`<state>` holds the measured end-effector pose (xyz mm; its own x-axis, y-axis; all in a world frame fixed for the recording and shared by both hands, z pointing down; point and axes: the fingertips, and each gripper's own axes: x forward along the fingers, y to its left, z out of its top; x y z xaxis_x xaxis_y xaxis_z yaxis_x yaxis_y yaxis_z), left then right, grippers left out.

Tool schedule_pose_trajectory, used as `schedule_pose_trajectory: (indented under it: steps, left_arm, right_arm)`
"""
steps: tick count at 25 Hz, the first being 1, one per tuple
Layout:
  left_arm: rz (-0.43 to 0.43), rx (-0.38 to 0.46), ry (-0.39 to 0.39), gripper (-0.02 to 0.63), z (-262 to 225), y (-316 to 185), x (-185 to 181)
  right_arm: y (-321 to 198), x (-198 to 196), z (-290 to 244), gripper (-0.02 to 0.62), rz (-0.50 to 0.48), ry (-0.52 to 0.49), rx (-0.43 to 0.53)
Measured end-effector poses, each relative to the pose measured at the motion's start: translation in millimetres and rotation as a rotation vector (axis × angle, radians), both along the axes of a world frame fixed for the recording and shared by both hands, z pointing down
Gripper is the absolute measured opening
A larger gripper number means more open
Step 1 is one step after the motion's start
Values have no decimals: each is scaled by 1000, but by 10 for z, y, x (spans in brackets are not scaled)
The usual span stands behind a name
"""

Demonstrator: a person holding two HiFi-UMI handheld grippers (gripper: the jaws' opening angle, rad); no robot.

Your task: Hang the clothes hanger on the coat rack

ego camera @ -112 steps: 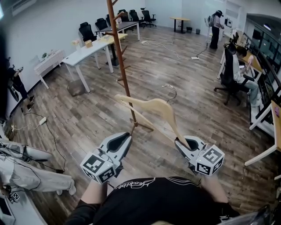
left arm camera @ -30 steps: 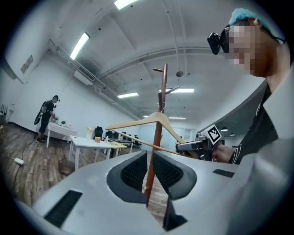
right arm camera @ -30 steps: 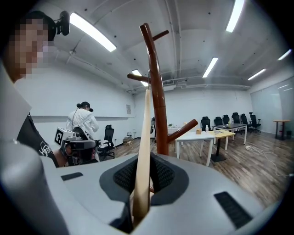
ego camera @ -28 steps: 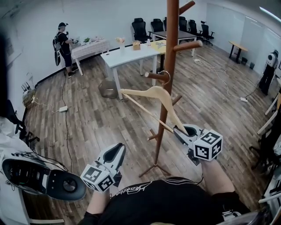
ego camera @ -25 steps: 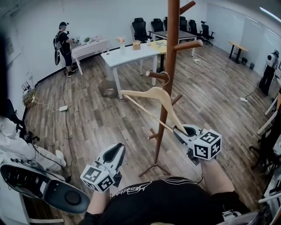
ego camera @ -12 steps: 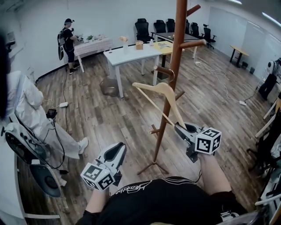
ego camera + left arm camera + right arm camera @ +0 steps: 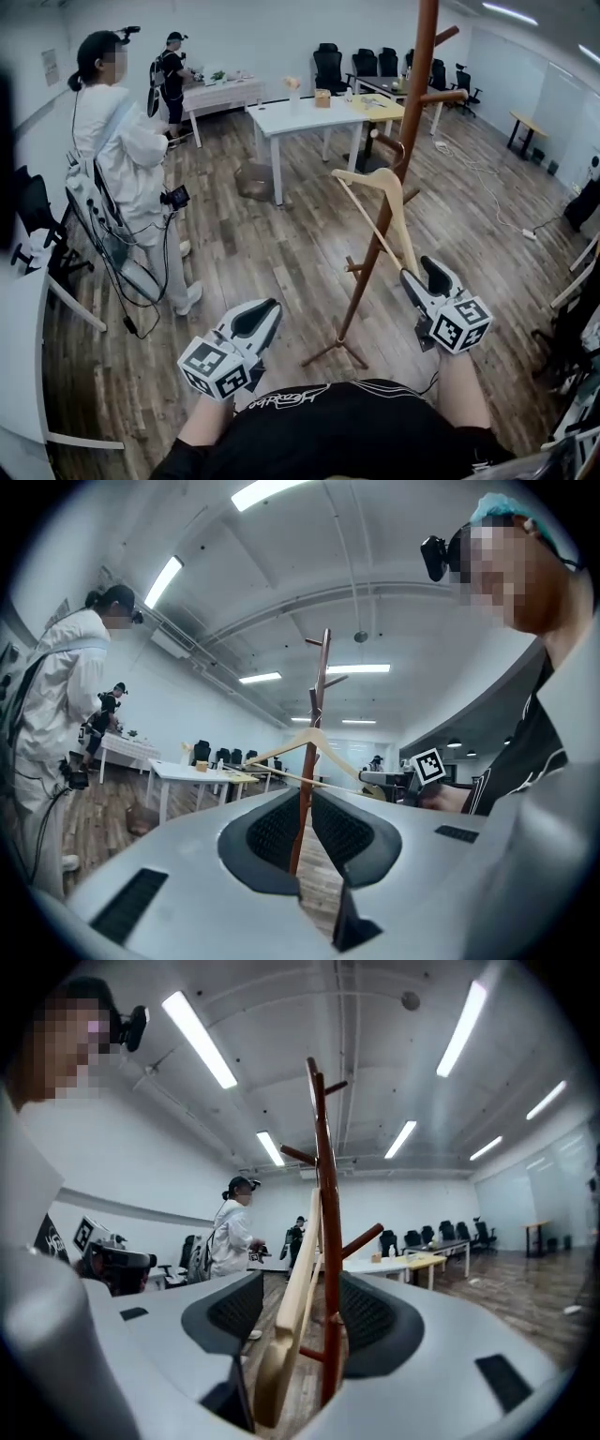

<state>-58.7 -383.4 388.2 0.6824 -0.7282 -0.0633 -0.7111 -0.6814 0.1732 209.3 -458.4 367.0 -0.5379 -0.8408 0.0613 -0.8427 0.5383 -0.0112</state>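
1. Half a second ago the right tongs (image 7: 417, 269) (image 7: 302, 1283) were clamped on the lower end of the hanger (image 7: 370, 174) (image 7: 295, 1307) (image 7: 314, 740). Now their jaws are opening and stand wide. That wooden end still lies between them, but neither pad is closed on it.
2. Left tongs (image 7: 271, 307) (image 7: 302, 794): the jaws are drawn in to a thin slit with nothing in them. They sit low, left of the pole and well apart from the hanger.
3. The hanger hangs by its wire hook (image 7: 402, 152) from the coat rack (image 7: 417, 84) (image 7: 325, 1176) (image 7: 323, 667). It is tilted, with one shoulder high on the left and the other sloping down to the right tongs.
4. The coat rack is a brown pole with up-slanting pegs. It stands on the wood floor (image 7: 272, 253), and in the head view it sits between the two tongs.
5. A person in white (image 7: 122, 150), seen only at the frame's edge before, now stands in full view at the left. A white table (image 7: 309, 117) stands behind the rack.
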Motion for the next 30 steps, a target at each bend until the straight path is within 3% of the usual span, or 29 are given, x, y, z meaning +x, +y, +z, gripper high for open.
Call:
schedule_pose_trajectory:
  steps: [4, 7, 10, 12, 14, 17, 20, 24, 30]
  left_arm:
    - [25, -13, 3, 43, 90, 155, -64]
    - [39, -24, 10, 42, 140, 224, -91]
    - [63, -17, 18, 43, 75, 295, -32]
    - [85, 0, 18, 43, -7, 356, 74]
    - [108, 14, 15, 43, -78, 446, 212]
    - [133, 19, -2, 42, -93, 619, 442]
    - [169, 11, -25, 42, -24, 843, 801]
    - [204, 2, -28, 43, -45, 1207, 1273]
    - [243, -12, -72, 42, -18, 1838, 1862]
  right_arm:
    - [372, 84, -232, 256, 88, -51, 123]
    - [665, -89, -317, 255, -6, -108, 145]
    - [893, -297, -392, 251, -97, -94, 143]
    - [1033, -345, -468, 195, -132, -96, 150]
    - [1197, -348, -485, 120, -169, -117, 132]
    - [1414, -348, -302, 66, -219, -127, 57]
    - [1687, -254, -60, 57, -254, -103, -5]
    - [2173, -23, 19, 55, -306, -139, -14]
    - [2752, 385, 196, 51, -303, -194, -83]
